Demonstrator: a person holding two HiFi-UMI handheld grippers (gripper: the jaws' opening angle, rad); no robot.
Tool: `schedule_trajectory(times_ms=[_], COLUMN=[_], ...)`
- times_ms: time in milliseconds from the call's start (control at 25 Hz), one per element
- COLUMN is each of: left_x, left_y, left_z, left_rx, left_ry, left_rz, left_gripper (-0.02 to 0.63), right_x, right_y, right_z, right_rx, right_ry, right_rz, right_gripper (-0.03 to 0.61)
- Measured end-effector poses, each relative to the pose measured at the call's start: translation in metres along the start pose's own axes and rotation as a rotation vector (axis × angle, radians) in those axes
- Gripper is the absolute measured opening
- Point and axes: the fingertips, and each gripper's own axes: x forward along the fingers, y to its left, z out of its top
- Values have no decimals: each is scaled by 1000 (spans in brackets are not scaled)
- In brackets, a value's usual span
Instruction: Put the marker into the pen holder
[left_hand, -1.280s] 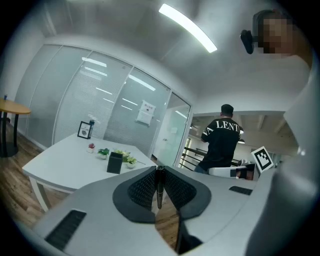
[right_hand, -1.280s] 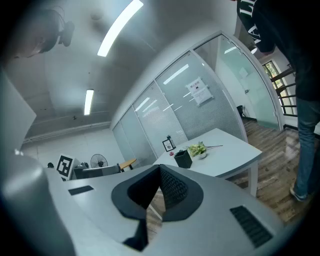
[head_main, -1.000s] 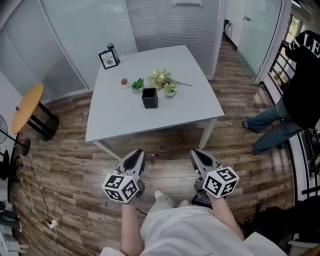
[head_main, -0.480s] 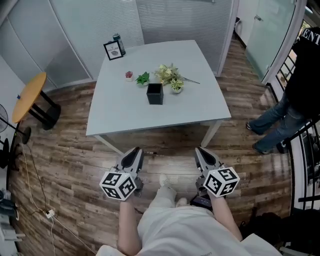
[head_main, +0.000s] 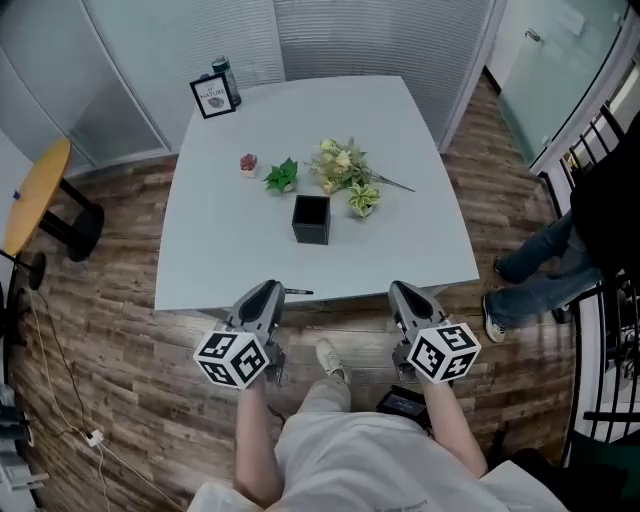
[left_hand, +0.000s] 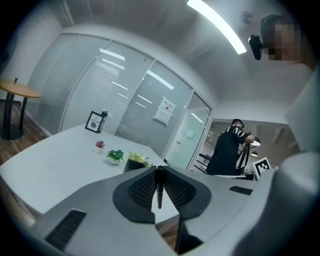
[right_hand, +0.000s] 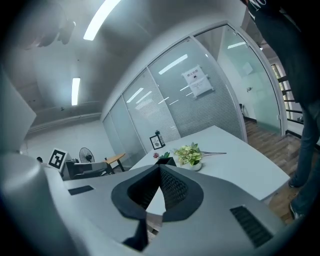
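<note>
Since left gripper (head_main: 262, 296) fingers (left_hand: 142, 189) clamp marker (left_hand: 159, 186), hold is set: thin dark barrel pinched between ribbed pads, one end poking out sideways toward right gripper (head_main: 405, 297). Right fingers (right_hand: 172, 186) pressed together, nothing between. Judged: marker light, stiff, smooth-skinned. Likely to swivel in pinch, so grip mid-barrel, firm. Pen holder (head_main: 311, 220), open black box, well ahead of fingers on counter (head_main: 220, 250). Plants (head_main: 340, 165) just beyond it.

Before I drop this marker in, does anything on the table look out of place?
Only the flower bunch seems to lie loose on the table, stem trailing right, behind the upright pen holder. Nothing looks spilled or damaged.
</note>
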Motion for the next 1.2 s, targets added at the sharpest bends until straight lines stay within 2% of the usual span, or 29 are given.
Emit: schedule_trajectory(times_ms=[240, 440, 640, 840, 1000, 1200], left_x=[87, 129, 155, 169, 176, 189], left_y=[41, 80, 99, 101, 105, 115], left_z=[62, 85, 89, 83, 76, 78], left_rx=[39, 46, 19, 21, 50, 96], left_ry=[14, 31, 46, 65, 99, 120], left_rz=[-56, -72, -82, -85, -70, -44], left_gripper=[48, 48, 48, 48, 48, 48], right_x=[98, 150, 172, 180, 190, 206], right_y=[-25, -26, -35, -41, -41, -48], right_z=[46, 56, 62, 71, 70, 65], right_rx=[37, 96, 167, 166, 129, 133], right_ry=[15, 37, 49, 62, 81, 97], right_rz=[-17, 4, -6, -10, -1, 25], right_gripper=[17, 17, 17, 17, 16, 17])
